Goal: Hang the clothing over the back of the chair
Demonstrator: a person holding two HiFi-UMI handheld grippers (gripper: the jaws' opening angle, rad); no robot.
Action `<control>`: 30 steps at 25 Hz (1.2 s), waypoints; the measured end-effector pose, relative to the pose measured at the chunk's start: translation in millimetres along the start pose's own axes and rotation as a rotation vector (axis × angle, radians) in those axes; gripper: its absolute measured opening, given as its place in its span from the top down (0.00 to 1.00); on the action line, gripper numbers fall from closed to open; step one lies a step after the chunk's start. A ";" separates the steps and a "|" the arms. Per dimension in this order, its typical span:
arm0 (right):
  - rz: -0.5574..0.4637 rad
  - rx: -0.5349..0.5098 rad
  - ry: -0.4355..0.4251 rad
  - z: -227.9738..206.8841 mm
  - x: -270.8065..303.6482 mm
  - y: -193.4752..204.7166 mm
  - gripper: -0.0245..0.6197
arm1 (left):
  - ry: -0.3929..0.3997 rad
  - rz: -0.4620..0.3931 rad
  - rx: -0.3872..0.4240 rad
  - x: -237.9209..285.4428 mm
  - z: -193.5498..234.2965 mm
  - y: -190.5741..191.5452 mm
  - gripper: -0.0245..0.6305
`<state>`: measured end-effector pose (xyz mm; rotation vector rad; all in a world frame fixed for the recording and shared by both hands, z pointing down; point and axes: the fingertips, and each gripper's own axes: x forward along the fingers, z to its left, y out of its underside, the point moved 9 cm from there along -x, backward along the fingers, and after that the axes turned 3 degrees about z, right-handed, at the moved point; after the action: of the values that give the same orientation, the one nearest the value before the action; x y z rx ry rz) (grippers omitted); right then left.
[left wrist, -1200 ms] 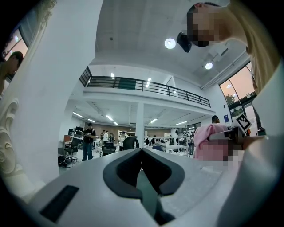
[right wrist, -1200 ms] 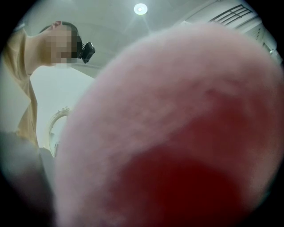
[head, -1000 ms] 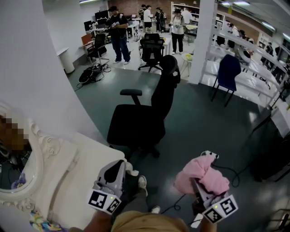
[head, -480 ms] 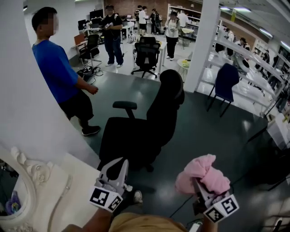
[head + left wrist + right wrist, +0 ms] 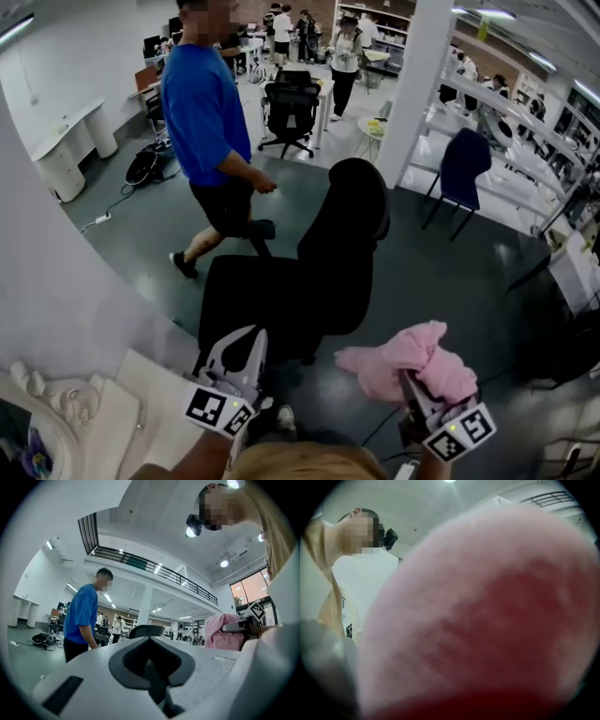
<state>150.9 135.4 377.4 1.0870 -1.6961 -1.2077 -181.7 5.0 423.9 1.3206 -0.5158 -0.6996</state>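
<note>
Right tool grips bunched, fuzzy pink clothing.

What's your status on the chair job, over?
Status: right gripper clamped on pink garment, left gripper shut, empty. Garment not yet on black chair; its back bare. A person in blue shirt close beside chair's far side.

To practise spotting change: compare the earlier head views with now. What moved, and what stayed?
A person in blue walked in from the left and is now beside the black chair, which sits nearer as the wearer approached. The right tool still grips the pink clothing; the left tool still holds nothing.
</note>
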 end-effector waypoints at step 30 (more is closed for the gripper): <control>-0.015 -0.024 -0.150 -205.6 104.7 -56.3 0.65 | -0.246 -0.033 0.072 135.7 -18.8 -0.6 0.96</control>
<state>315.9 -35.1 386.5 1.0183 -1.7835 -1.3444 -74.4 -79.6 413.4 1.3199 -0.7240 -0.8839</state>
